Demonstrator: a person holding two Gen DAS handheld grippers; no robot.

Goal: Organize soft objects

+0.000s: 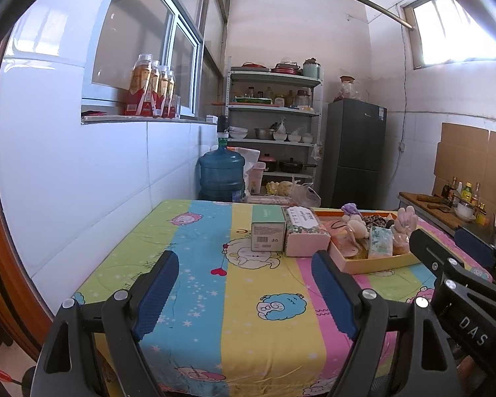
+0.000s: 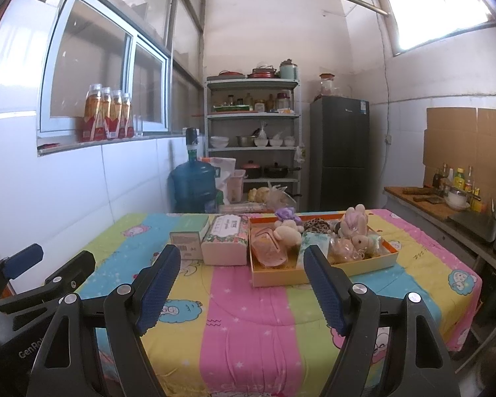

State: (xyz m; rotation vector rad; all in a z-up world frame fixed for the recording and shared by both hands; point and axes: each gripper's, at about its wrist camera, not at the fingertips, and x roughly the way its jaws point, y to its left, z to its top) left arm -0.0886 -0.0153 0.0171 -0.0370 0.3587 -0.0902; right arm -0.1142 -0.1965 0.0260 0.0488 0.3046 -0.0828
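An orange shallow box (image 2: 317, 276) (image 1: 377, 264) on the table holds several soft things: plush toys (image 2: 355, 221) (image 1: 406, 220), a cream plush (image 2: 286, 233), a leopard-print piece (image 2: 317, 224), a purple piece (image 2: 286, 213) and pink packets (image 2: 268, 248). Left of it lie a floral tissue pack (image 2: 226, 240) (image 1: 306, 231) and a green box (image 2: 188, 231) (image 1: 268, 230). My left gripper (image 1: 244, 264) is open over the near tablecloth, nothing between its fingers. My right gripper (image 2: 241, 261) is open too, short of the orange box, empty.
The table (image 2: 248, 324) carries a striped cartoon cloth and stands against a white tiled wall on the left. Behind it are a water jug (image 2: 193, 183), a metal shelf (image 2: 253, 132) with pots and a dark fridge (image 2: 340, 152). A counter (image 2: 446, 211) with bottles runs along the right.
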